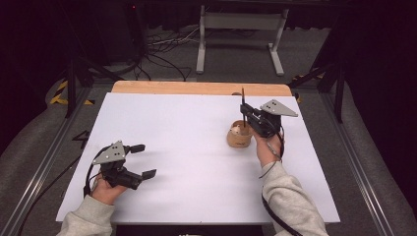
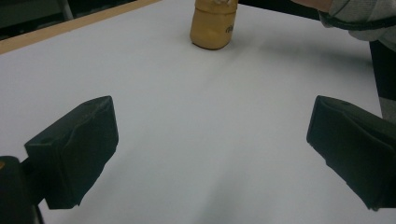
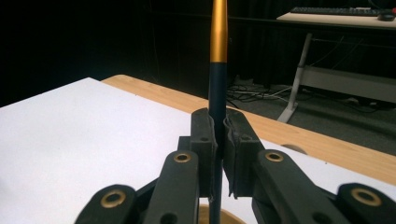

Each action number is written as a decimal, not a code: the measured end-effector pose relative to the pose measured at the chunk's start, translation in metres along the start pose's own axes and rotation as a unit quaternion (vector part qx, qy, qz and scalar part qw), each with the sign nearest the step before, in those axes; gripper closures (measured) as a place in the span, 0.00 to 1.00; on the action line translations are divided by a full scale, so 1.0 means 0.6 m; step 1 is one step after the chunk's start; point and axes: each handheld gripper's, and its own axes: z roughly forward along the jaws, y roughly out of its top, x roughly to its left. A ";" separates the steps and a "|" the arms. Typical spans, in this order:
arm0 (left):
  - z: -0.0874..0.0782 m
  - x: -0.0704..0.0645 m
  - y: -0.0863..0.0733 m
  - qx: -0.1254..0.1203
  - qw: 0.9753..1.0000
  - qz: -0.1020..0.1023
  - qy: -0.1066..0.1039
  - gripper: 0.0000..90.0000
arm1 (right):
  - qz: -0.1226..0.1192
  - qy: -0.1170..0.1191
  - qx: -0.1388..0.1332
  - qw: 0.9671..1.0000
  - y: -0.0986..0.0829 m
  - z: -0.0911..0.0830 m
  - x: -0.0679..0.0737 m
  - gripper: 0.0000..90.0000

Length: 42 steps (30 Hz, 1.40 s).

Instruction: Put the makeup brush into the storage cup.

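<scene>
**Pen upright over the holder**

White sheet over a wooden table (image 1: 196, 88), dark room behind, cables and a metal stand on the floor beyond.

Right gripper (image 1: 244, 114) sits at the far right of the sheet, its jaws pressed together on a slim pen (image 1: 243, 101) — dark lower barrel, gold upper part. In the right gripper view the pen (image 3: 217, 88) runs straight up between the jaw pads, long axis vertical or very nearly so, gold end pointing up. Its lower end drops out of sight toward the rim of a tan round holder (image 1: 239, 134) directly beneath the jaws. Cannot tell whether the tip is already inside the holder's mouth or just above it.

Key relation, as I judge it: pen axis lines up with the holder's opening, so the next move looks like a straight lowering with no tilt — any lean could catch the rim.

Left gripper (image 1: 142, 160) rests low at the near left, well apart from the holder, jaws spread wide with nothing between them. From its own view the holder (image 2: 213, 27) stands far ahead. Right hand is clearly the nearer one.
</scene>
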 end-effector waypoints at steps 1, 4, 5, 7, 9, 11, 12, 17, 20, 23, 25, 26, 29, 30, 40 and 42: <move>0.000 0.000 0.000 -0.001 1.000 -0.002 0.001 0.03 | 0.002 0.000 0.003 1.000 -0.005 0.001 -0.001 0.93; -0.001 0.000 -0.001 -0.003 1.000 -0.003 0.001 0.03 | 0.003 0.000 0.006 1.000 -0.012 0.002 -0.003 0.93; -0.001 0.000 -0.001 -0.003 1.000 -0.001 0.001 0.03 | 0.004 0.000 0.007 1.000 -0.013 0.003 -0.003 0.93; -0.001 0.000 -0.001 -0.003 1.000 -0.003 0.002 0.03 | 0.005 0.000 0.009 1.000 -0.017 0.003 -0.004 0.93; -0.001 0.000 -0.001 -0.004 1.000 -0.003 0.002 0.03 | 0.006 0.000 0.011 1.000 -0.021 0.003 -0.004 0.93; -0.002 -0.001 -0.001 -0.005 1.000 -0.002 0.002 0.03 | 0.008 -0.001 0.014 1.000 -0.025 0.004 -0.005 0.93; -0.002 -0.001 -0.001 -0.006 1.000 -0.002 0.001 0.03 | 0.009 -0.001 0.014 1.000 -0.028 0.004 -0.006 0.93; -0.001 -0.002 -0.001 -0.007 1.000 -0.002 0.002 0.03 | 0.013 0.000 0.020 1.000 -0.040 0.006 -0.007 0.92; -0.001 -0.003 -0.001 -0.011 1.000 -0.002 0.006 0.03 | 0.017 0.000 0.021 1.000 -0.045 0.006 -0.009 0.92; -0.002 -0.002 -0.002 -0.015 1.000 -0.005 0.007 0.03 | 0.024 0.004 0.019 1.000 -0.049 0.004 -0.012 0.81; -0.003 -0.002 -0.002 -0.016 1.000 -0.006 0.008 0.03 | 0.029 0.004 0.015 0.999 -0.049 0.002 -0.013 0.68; -0.003 -0.002 -0.002 -0.016 1.000 -0.006 0.008 0.03 | 0.032 0.004 0.014 0.999 -0.049 0.000 -0.014 0.66; -0.004 -0.002 -0.003 -0.018 1.000 -0.010 0.011 0.03 | 0.027 0.005 0.007 1.000 -0.045 -0.006 -0.013 0.59; -0.004 -0.002 -0.003 -0.018 1.000 -0.010 0.011 0.03 | 0.025 0.007 0.006 1.000 -0.043 -0.008 -0.012 0.54; -0.018 -0.014 -0.006 -0.029 0.999 -0.012 0.022 0.03 | -0.019 0.060 -0.014 0.998 -0.015 -0.041 0.003 0.20; -0.020 -0.016 -0.007 -0.031 0.999 -0.011 0.024 0.03 | -0.024 0.063 -0.015 0.998 -0.013 -0.046 0.004 0.17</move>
